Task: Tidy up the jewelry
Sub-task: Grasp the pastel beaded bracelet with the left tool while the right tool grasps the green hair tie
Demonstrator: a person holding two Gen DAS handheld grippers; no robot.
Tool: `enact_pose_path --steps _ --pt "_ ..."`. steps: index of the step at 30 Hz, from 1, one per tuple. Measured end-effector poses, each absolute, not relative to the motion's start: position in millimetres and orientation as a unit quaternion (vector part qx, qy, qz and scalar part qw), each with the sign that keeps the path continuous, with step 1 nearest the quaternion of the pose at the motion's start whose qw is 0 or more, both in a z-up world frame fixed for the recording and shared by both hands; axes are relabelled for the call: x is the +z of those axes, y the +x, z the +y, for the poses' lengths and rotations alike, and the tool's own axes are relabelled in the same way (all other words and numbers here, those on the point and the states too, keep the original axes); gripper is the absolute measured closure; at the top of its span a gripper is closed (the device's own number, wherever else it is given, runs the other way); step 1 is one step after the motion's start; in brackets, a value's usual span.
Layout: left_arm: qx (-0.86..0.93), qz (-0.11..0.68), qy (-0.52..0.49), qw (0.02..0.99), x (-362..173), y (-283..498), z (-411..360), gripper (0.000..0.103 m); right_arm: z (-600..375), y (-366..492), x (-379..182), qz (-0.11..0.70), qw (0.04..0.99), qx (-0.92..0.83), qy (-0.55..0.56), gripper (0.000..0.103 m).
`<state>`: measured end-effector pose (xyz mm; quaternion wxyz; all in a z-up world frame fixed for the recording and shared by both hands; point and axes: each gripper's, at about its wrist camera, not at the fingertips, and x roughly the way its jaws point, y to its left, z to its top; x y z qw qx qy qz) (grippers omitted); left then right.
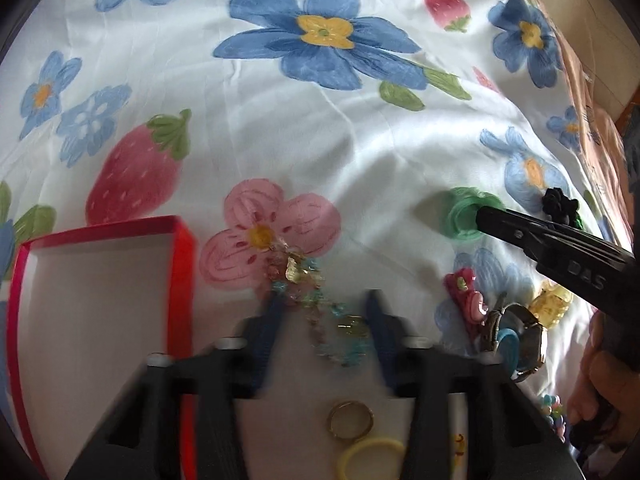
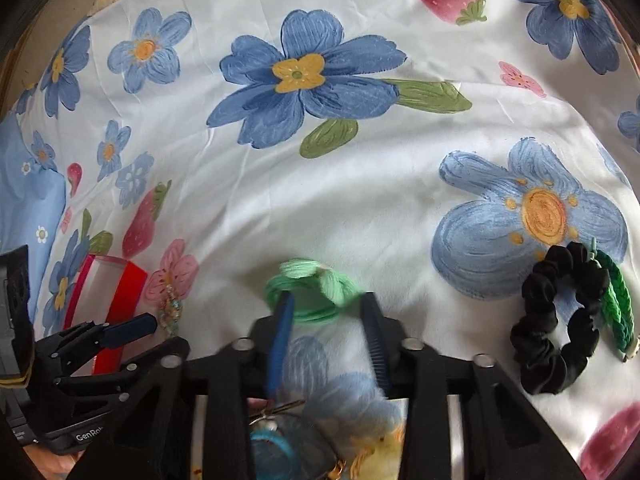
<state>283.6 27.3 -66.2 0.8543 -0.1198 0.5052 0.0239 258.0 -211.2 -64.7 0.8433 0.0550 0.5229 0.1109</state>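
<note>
My left gripper (image 1: 326, 300) is open, its blue fingers on either side of a beaded bracelet (image 1: 320, 304) of pale blue, pink and gold beads that lies on the flowered cloth. An open red box (image 1: 182, 276) with a white inside sits just to its left. My right gripper (image 2: 326, 300) is open around a green hair tie (image 2: 316, 290), one finger reaching into its ring; it also shows in the left wrist view (image 1: 468, 216). A gold ring (image 1: 351, 420) and a yellow band (image 1: 370, 458) lie below the left gripper.
A black scrunchie (image 2: 560, 320) and a green braided band (image 2: 616, 300) lie to the right. A watch (image 1: 524, 340), a pink clip (image 1: 466, 296) and a yellow clip (image 1: 550, 304) sit in a cluster. The cloth (image 2: 280, 200) beyond holds nothing.
</note>
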Motion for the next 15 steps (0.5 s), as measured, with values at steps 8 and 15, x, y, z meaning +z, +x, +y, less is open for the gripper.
enact_pose_path --steps 8,15 --pt "-0.001 0.492 -0.113 0.863 -69.4 285.4 16.4 0.096 -215.0 250.6 -59.9 0.507 0.851 0.121 0.065 0.098" --pt "-0.014 0.462 -0.136 0.876 -46.4 254.3 27.2 0.097 -216.3 233.9 -41.1 0.492 0.857 0.133 0.077 0.098"
